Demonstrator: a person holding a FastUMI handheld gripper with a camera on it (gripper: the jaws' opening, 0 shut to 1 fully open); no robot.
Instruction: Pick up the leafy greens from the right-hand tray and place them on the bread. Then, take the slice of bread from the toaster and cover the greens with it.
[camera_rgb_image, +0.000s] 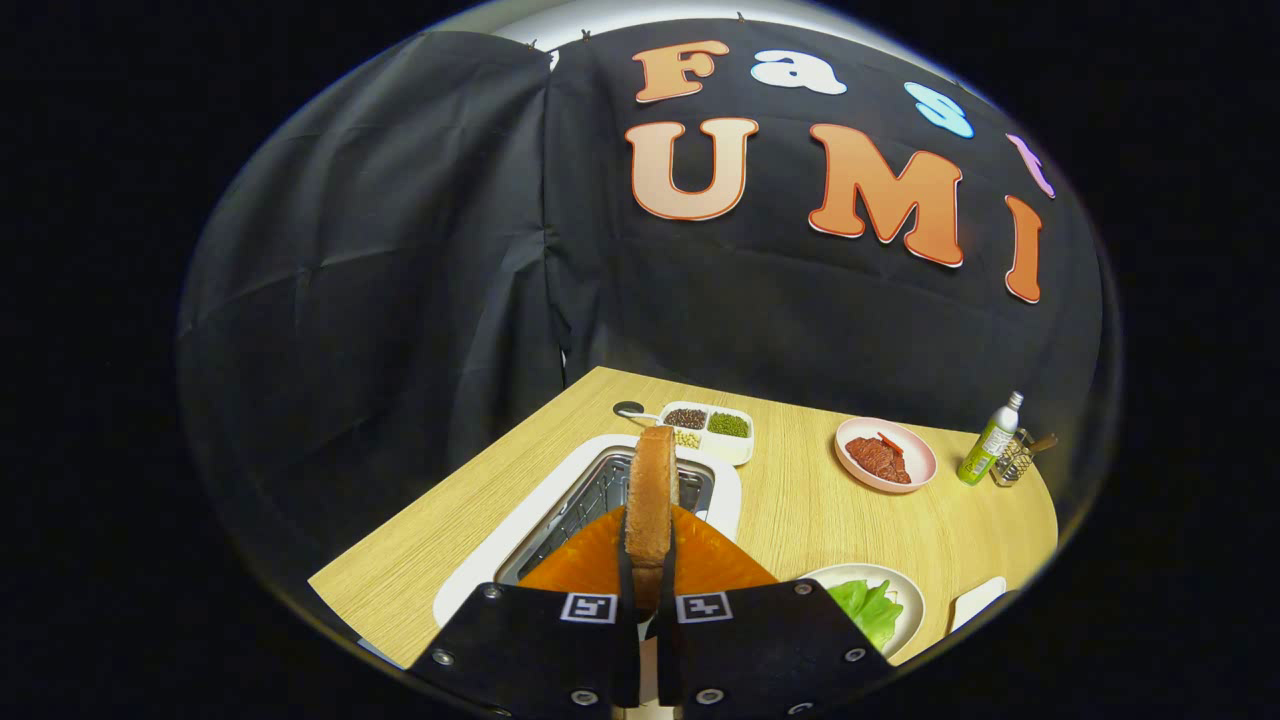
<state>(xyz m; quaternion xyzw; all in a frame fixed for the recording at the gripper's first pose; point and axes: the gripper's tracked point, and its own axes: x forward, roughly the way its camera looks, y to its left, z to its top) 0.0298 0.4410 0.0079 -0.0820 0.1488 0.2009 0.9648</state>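
A brown bread slice (652, 500) stands upright and edge-on between my two fingers, and my gripper (648, 565) is shut on its lower part. Right behind and under the slice is the white toaster (520, 535), its metal slot (585, 500) open. The leafy greens (868, 606) lie on a round white plate (905, 590) on the wooden table, just right of my right finger. I cannot tell whether anything lies under the greens.
Beyond the toaster are a white divided dish (735, 450) of beans and a spoon (630, 409). A pink plate (925, 462) of red meat sits further right, with a green bottle (988, 445) and a small rack (1015, 460) near the table edge. A white tray corner (975, 602) lies by the greens plate.
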